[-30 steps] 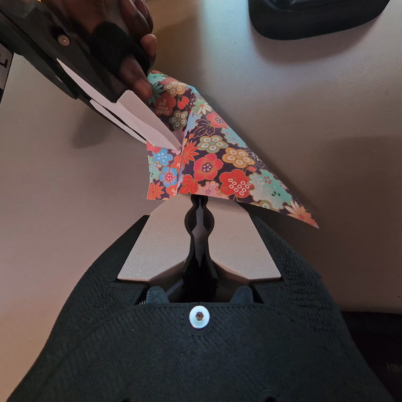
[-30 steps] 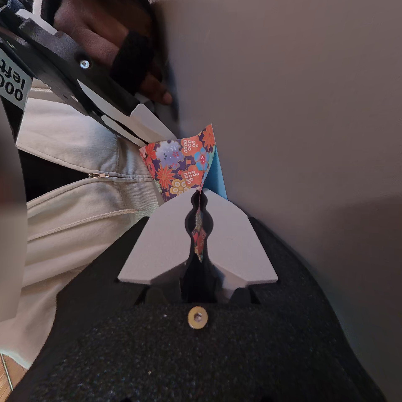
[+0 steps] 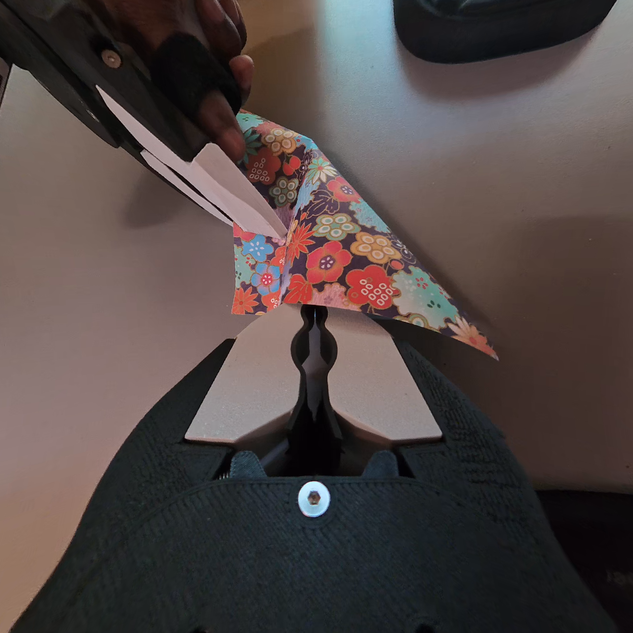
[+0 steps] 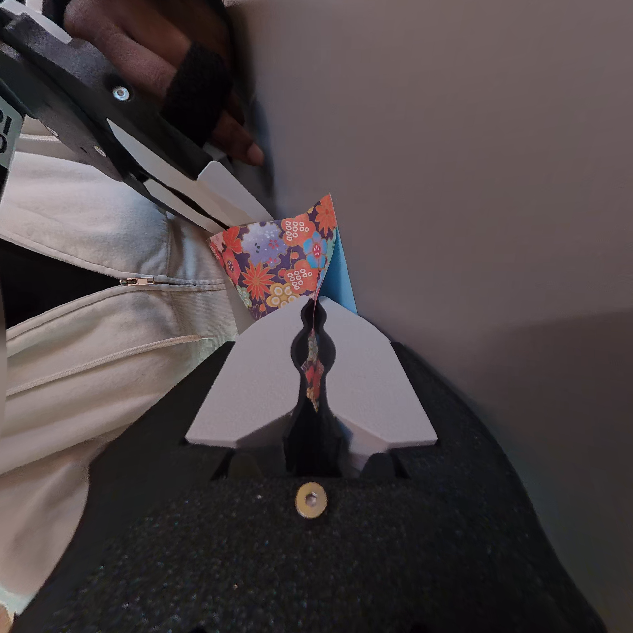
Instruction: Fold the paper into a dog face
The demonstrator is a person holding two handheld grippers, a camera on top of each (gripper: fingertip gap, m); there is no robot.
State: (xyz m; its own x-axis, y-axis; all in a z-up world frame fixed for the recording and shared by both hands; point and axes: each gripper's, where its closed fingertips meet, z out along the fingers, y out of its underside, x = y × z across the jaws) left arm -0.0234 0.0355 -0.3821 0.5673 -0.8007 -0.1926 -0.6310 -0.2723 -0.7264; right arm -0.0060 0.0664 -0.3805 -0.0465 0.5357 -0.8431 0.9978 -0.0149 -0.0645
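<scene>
Changes, right wrist view only, all slight.
1. My left gripper [image 4: 239,219], upper left: now a little nearer the left edge.
2. Paper [image 4: 274,267]: its left corner now spreads a touch farther left.
3. Zipper pull [image 4: 137,281] on the pale garment [image 4: 85,342]: now sits farther left and lower.

Both wrist cams sit close behind own fingers, facing fwd; shared: floral paper [image 3: 342,246] (opposite sides).
</scene>
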